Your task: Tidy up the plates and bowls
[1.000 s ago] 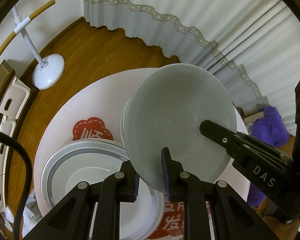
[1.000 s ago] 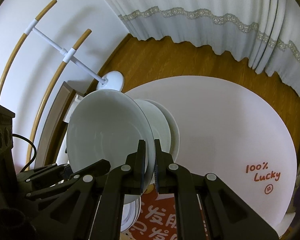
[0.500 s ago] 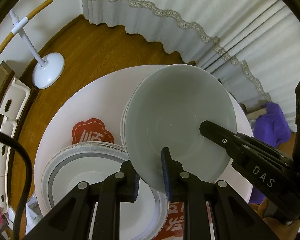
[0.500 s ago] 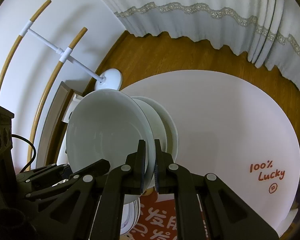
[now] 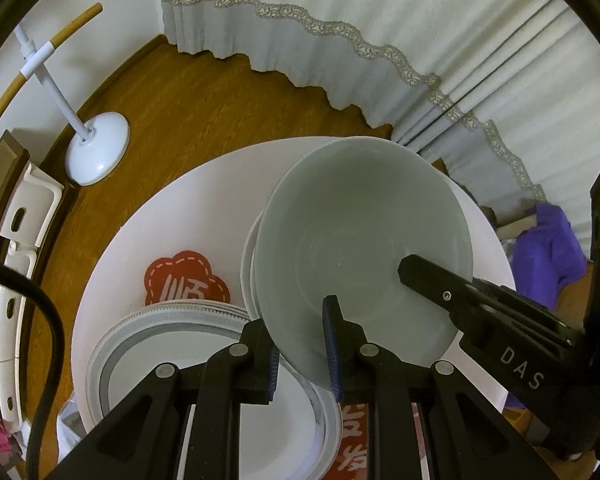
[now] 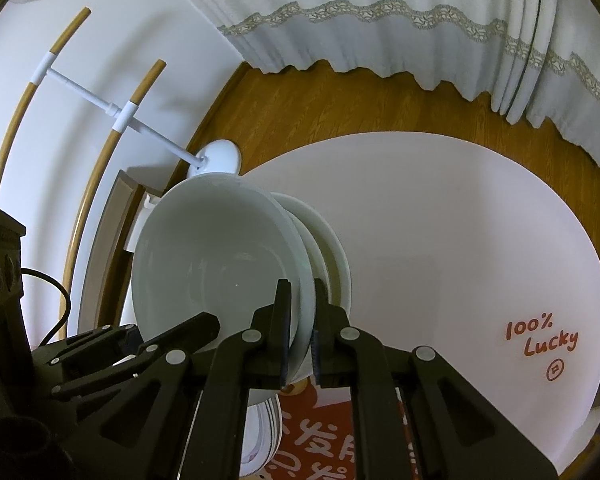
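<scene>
Two grippers, left gripper (image 5: 302, 344) and right gripper (image 6: 300, 320), clamp bowl (image 5: 360, 252)

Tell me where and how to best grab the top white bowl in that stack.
Take the top bowl by its thin rim, one finger inside and one outside, from the near side. The wall is too wide to span, and bowls nested beneath hide its underside. The left claw and right claw grip it so.

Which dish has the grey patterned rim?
The flat plate at the table's near left edge, beside the red mat. The held bowl and the bowls under it are plain white.
</scene>
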{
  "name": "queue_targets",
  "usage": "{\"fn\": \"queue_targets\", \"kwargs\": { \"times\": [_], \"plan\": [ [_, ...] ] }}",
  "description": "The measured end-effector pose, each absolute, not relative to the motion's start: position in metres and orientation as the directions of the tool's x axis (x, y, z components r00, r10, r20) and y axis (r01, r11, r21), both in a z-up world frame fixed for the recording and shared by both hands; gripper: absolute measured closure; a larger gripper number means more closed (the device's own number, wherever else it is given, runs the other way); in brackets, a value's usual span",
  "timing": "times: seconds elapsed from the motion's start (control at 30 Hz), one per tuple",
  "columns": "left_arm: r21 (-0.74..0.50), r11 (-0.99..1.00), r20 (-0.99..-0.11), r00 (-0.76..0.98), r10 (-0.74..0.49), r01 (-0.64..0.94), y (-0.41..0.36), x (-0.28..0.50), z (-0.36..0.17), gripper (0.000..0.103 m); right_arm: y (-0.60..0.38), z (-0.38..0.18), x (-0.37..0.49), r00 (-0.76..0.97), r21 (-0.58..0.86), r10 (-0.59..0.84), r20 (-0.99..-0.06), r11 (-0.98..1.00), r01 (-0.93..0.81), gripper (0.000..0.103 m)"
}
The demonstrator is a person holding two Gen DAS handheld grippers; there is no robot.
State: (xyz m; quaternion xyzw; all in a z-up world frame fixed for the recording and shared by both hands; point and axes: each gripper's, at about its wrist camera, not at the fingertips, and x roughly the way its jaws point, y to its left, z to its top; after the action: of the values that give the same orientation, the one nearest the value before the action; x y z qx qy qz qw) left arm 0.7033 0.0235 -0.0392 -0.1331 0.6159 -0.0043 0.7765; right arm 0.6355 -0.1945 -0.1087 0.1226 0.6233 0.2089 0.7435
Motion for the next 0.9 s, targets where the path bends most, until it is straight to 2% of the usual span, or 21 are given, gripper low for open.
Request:
{"fn": "queue_targets", "kwargs": {
  "times": [0.6,0.9],
  "plan": [
    [-0.185,0.973,-0.968,0.197,-0.156,-0.137,0.021,0.707,-0.037,0.086,-0.205,-0.114,0.640,0.084,0.499,0.502,-0.861,0.865,-0.060,0.093],
    [-0.171,0.972,-0.976,0.165,-0.144,-0.164,0.020,0.712,-0.034,0.084,-0.190,-0.106,0.646,0.031,0.426,0.432,-0.901,0.897,-0.117,0.092]
  ]
}}
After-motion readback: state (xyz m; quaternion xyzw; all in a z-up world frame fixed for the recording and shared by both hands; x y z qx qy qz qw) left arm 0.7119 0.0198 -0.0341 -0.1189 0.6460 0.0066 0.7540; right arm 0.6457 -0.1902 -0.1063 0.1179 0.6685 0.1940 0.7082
